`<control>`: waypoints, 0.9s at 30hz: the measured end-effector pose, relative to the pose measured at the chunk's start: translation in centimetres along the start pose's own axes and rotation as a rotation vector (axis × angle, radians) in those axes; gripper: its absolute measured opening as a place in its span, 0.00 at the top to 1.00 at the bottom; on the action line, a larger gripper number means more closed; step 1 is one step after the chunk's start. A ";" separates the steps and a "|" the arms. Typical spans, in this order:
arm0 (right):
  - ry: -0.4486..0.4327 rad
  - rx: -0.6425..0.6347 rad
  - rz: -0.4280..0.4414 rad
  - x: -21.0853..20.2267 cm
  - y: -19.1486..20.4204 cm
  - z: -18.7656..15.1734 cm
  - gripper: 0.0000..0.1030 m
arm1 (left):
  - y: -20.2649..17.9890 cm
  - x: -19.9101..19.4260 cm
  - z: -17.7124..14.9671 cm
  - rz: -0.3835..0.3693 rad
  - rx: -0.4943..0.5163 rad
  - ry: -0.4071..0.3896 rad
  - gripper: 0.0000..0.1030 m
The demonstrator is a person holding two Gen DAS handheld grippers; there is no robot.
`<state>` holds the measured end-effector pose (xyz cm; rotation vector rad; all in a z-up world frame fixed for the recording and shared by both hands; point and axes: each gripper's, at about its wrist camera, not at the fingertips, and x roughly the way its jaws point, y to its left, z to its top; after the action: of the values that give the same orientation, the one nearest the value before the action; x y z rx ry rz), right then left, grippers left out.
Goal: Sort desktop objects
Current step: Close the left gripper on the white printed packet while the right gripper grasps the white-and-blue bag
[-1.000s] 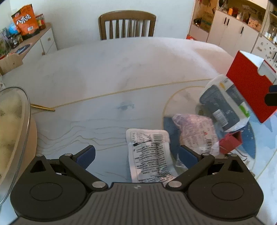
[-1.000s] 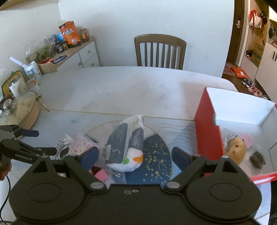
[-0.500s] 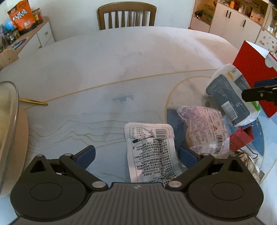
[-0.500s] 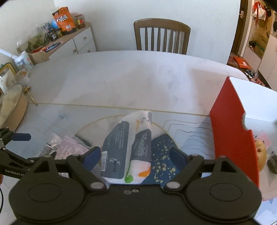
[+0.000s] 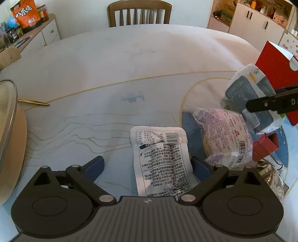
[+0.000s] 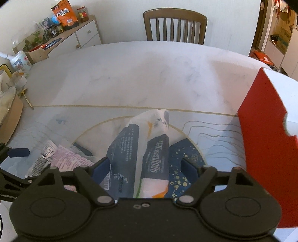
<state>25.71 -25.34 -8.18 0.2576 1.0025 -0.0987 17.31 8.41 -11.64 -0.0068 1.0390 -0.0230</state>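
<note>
My left gripper (image 5: 147,168) is open, its jaws on either side of a flat white printed packet (image 5: 161,160) lying on the marble table (image 5: 130,61). To the packet's right lie a pink wrapped pastry (image 5: 226,137), a red binder clip (image 5: 266,146) and a gold foil packet (image 5: 273,178). My right gripper (image 6: 146,167) is open around the near end of a white and dark grey "Health" bag (image 6: 141,147); the bag also shows in the left wrist view (image 5: 247,93). A red box (image 6: 268,141) stands to the right.
A glass-lidded dish on a wooden board (image 5: 9,130) sits at the table's left edge, with a gold utensil (image 5: 33,102) beside it. A wooden chair (image 6: 175,26) stands behind the table. A sideboard with snack bags (image 6: 65,14) is at the back left.
Both grippers have moved down and forward over their items. The white packet now lies between my left jaws and the Health bag between my right jaws. Both stay open.
</note>
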 end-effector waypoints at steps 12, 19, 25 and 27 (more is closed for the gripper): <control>0.022 0.004 0.031 0.7 0.3 -0.5 0.41 | 0.3 -0.3 0.2 0.028 0.009 -0.029 0.30; 0.015 0.032 0.031 0.3 -0.1 -0.7 0.48 | 0.7 -0.7 -0.1 0.022 -0.004 -0.044 0.40; -0.001 0.047 0.028 -0.9 -0.5 -1.0 0.59 | 0.7 -0.9 -0.1 0.021 -0.007 -0.051 0.44; -0.007 0.053 0.029 -1.4 -0.7 -1.2 0.62 | 0.8 -1.1 -0.2 0.020 -0.015 -0.054 0.45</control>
<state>23.89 -25.80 -7.76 0.3197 0.9899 -0.1002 16.63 9.24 -10.83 -0.0107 0.9855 0.0030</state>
